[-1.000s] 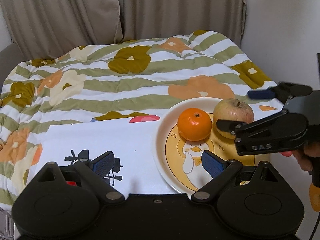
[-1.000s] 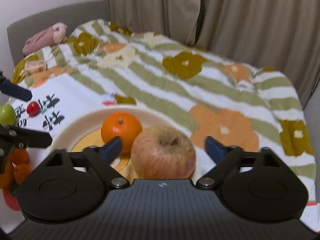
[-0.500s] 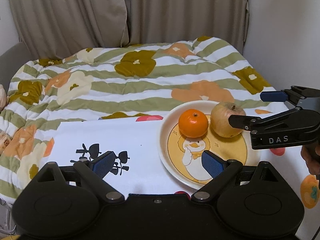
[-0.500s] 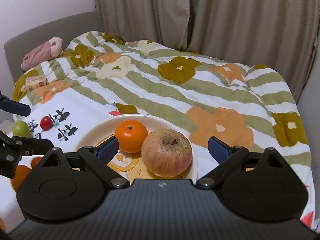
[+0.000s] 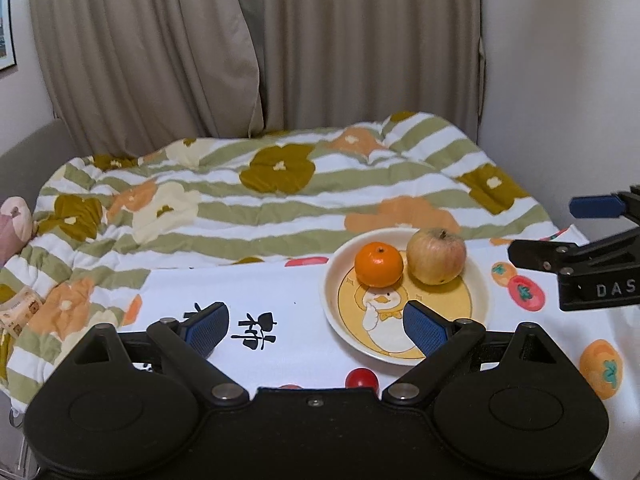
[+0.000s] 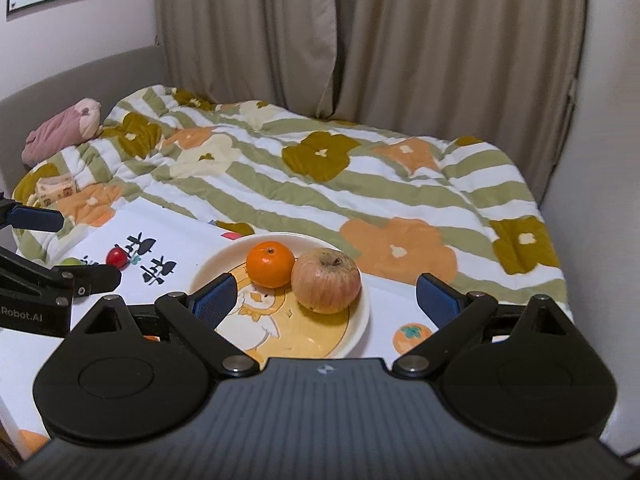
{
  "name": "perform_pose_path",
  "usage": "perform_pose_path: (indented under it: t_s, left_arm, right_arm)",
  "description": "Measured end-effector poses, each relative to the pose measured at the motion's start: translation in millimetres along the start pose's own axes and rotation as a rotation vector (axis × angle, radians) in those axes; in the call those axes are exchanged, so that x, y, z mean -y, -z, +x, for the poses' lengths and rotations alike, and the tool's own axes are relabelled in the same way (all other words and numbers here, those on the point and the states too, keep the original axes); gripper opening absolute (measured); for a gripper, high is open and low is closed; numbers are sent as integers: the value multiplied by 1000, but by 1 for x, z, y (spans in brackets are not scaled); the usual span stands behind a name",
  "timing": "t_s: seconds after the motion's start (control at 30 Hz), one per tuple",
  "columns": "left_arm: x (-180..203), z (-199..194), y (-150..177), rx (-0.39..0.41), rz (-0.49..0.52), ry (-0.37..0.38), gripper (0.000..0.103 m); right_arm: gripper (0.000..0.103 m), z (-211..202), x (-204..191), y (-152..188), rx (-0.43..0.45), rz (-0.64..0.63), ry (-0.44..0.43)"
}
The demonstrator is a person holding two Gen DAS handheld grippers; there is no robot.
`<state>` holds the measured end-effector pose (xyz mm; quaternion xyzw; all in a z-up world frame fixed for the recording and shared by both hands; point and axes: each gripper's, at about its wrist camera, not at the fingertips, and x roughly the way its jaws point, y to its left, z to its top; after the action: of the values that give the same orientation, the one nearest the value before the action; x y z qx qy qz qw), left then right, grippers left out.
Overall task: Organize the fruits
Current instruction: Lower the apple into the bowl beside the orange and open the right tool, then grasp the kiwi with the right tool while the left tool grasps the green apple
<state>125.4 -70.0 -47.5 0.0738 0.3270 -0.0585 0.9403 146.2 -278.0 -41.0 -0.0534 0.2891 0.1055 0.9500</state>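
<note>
Left wrist view: we saw the plate (image 5: 332, 312) on the white cloth (image 5: 280, 280), with the orange (image 5: 378, 263) and the apple (image 5: 437, 255) in it, touching side by side.
Left tool (image 5: 316, 326): it was spread wide and carried nothing, hanging above the cloth near the plate's left rim.
Right tool (image 6: 326, 298): it too was released and bare, set back from the apple.
Loose fruit: a small red fruit (image 5: 361, 378) lay on the cloth just in front of the plate; in the right wrist view a green fruit (image 6: 72, 261) lay beside it (image 6: 117, 257), partly hidden behind the left tool (image 6: 60, 248).
Step in hand: we judged two fruits placed and both tools free between picks.
Next move: we thought the left tool should come down over the red fruit and close gently, since a small round fruit may roll on the soft cloth.
</note>
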Motion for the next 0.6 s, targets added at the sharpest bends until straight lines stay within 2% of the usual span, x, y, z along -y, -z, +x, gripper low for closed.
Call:
perform_pose_path:
  t_s: [0.33,0.6]
  left_arm:
    - [3,-63,21,56,8,66,96]
    - [13,-87,45,50,46,143,97]
  right_arm:
    - [103,-78,-16,27,-2,84,63]
    - [103,-117,-24,57,-11,118,117]
